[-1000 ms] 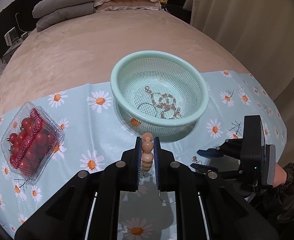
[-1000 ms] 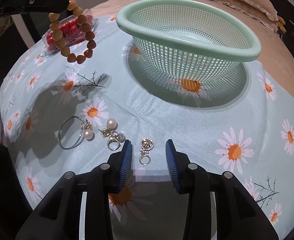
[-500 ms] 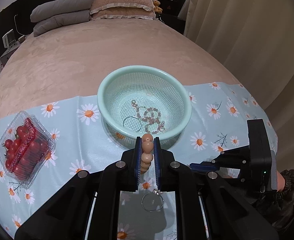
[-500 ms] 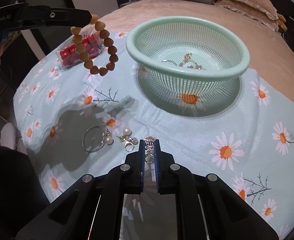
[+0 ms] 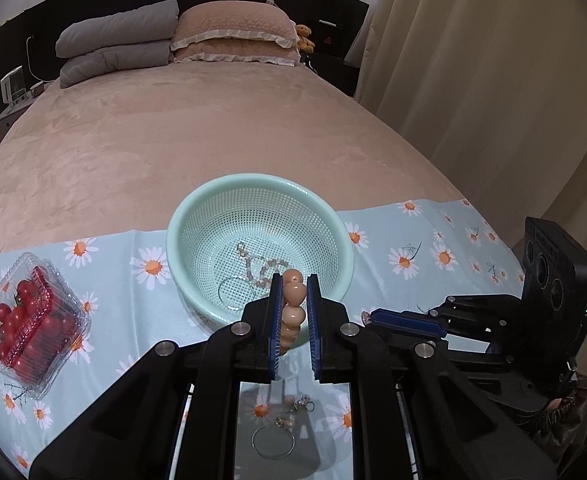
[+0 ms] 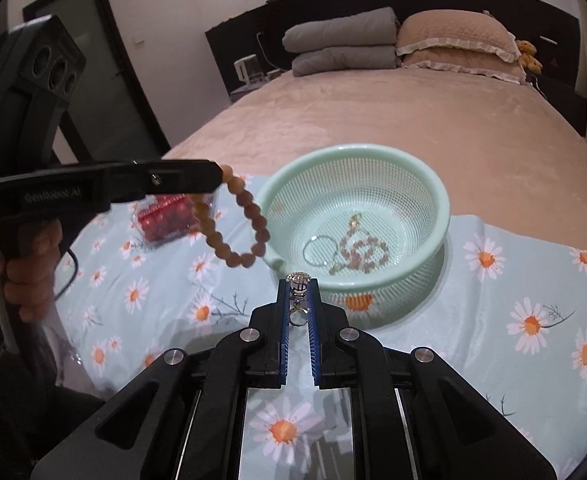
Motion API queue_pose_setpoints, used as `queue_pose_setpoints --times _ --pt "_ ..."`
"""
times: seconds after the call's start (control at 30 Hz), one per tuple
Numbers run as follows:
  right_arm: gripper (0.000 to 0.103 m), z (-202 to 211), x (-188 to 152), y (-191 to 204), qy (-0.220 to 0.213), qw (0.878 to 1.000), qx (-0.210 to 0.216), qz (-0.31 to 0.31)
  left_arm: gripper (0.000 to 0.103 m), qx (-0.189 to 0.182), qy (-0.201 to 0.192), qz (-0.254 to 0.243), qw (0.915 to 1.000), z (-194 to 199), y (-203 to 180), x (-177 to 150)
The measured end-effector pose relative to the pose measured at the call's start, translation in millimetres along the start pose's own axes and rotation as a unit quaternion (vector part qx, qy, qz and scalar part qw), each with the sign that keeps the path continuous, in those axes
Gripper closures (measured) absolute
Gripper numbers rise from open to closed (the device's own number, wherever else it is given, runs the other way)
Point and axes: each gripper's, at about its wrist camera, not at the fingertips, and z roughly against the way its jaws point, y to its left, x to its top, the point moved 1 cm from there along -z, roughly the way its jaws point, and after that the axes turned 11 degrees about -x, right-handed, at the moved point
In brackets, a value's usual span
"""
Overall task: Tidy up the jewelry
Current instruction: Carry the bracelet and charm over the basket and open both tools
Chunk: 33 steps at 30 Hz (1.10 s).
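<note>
My left gripper (image 5: 292,280) is shut on a brown beaded bracelet (image 5: 292,307), held in the air just short of the mint mesh basket (image 5: 197,216). From the right wrist view the bracelet (image 6: 249,216) hangs as a loop from the left gripper (image 6: 218,172), left of the basket (image 6: 433,188). My right gripper (image 6: 298,280) is shut on a small silver earring (image 6: 298,282), raised above the cloth near the basket's front rim. A bead chain (image 6: 357,250) and a ring hoop lie in the basket. A hoop (image 5: 273,442) and small earrings (image 5: 299,402) lie on the cloth below.
A clear box of cherry tomatoes (image 5: 29,320) sits on the daisy cloth (image 5: 413,240) at the left. The cloth covers the near end of a beige bed (image 5: 173,140) with pillows (image 5: 229,36) at the far end. Curtains (image 5: 493,80) hang on the right.
My right gripper closed on the earring and lifted it off the cloth toward the basket. My left gripper rose higher with the bracelet, closer to the basket.
</note>
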Motion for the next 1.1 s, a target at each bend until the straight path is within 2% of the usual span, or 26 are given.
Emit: queue_pose_setpoints --times 0.13,0.37,0.53,0.7,0.73,0.8,0.83,0.87,0.9,0.97,1.03,1.1 --pt "0.095 -12 11 -7 -0.01 1.0 0.009 -0.026 0.091 0.008 -0.013 0.001 0.9999 -11 5 5" --pt "0.095 -40 20 -18 -0.005 0.998 -0.001 -0.058 0.091 0.013 0.011 0.017 0.9997 -38 22 2" --pt "0.095 -50 17 -23 0.006 0.998 -0.014 -0.059 0.091 0.014 0.02 0.02 0.9995 -44 28 -1" --pt "0.092 -49 13 -25 -0.001 0.998 -0.019 -0.067 0.091 0.01 0.022 0.02 0.9995 -43 28 -3" --pt "0.091 -49 13 -26 -0.005 0.997 -0.028 -0.07 0.088 0.011 0.022 0.02 0.9995 -43 29 -4" --pt "0.07 -48 13 -31 -0.007 0.996 -0.043 -0.083 0.067 0.016 0.017 0.019 0.9996 -41 30 -5" --pt "0.05 -46 12 -34 -0.015 0.994 -0.052 -0.094 0.046 0.022 0.007 0.024 0.9995 -36 33 -4" --pt "0.047 -43 11 -37 -0.023 0.993 -0.059 -0.101 0.035 0.027 -0.005 0.032 0.9991 -31 36 -4" --pt "0.047 -41 11 -40 -0.029 0.992 -0.061 -0.105 0.033 0.028 -0.013 0.042 0.9986 -26 39 -3" --pt "0.045 -37 12 -44 -0.034 0.991 -0.063 -0.112 0.023 0.029 -0.028 0.062 0.9973 -17 46 -2" --pt "0.043 -35 11 -46 -0.038 0.99 -0.067 -0.115 0.019 0.031 -0.041 0.081 0.9954 -10 52 -3" --pt "0.042 -35 11 -46 -0.036 0.991 -0.07 -0.113 0.017 0.032 -0.036 0.091 0.9947 -10 58 -5"
